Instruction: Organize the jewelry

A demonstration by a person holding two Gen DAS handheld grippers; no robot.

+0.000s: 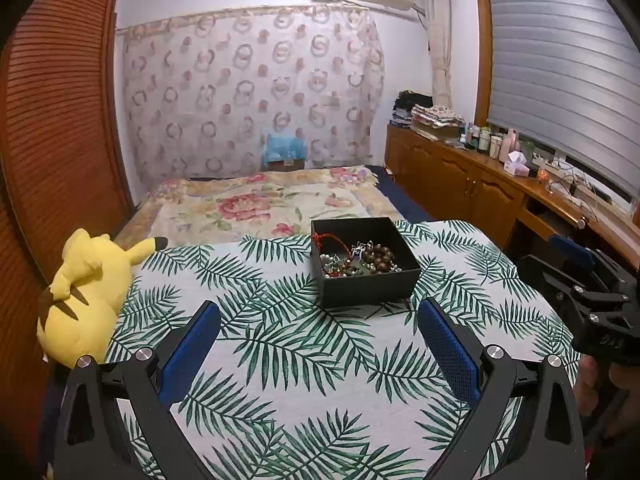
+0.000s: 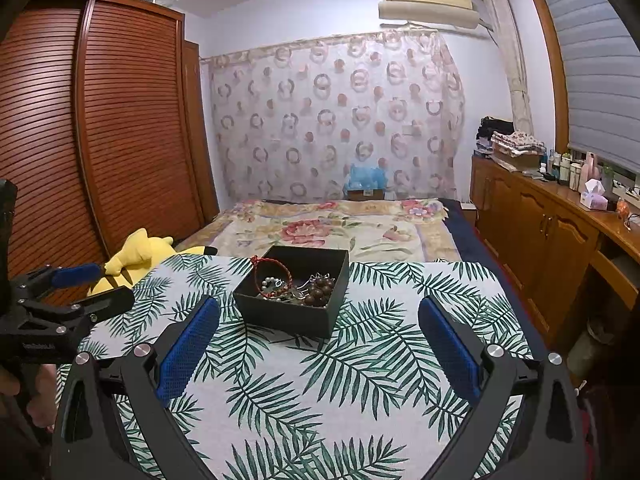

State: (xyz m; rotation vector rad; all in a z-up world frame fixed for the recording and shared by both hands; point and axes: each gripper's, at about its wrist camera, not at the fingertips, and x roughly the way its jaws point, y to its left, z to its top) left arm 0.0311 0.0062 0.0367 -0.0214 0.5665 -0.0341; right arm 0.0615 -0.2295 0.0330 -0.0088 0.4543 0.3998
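Observation:
An open black box (image 1: 370,288) stands on the leaf-print table cloth (image 1: 280,360). It holds a red cord bracelet (image 1: 332,240), a brown wooden bead bracelet (image 1: 378,256) and silvery pieces tangled together. My left gripper (image 1: 320,316) is open and empty, a little in front of the box. My right gripper (image 2: 320,312) is open and empty, with the same box (image 2: 288,314) just beyond its fingertips. The right gripper also shows at the right edge of the left wrist view (image 1: 580,280), and the left gripper at the left edge of the right wrist view (image 2: 80,284).
A yellow plush toy (image 1: 88,300) lies at the table's left edge. A bed with a floral cover (image 1: 260,204) lies behind the table. A wooden wardrobe (image 2: 100,120) stands on the left. A wooden counter (image 1: 500,184) with bottles and a tissue box runs along the right.

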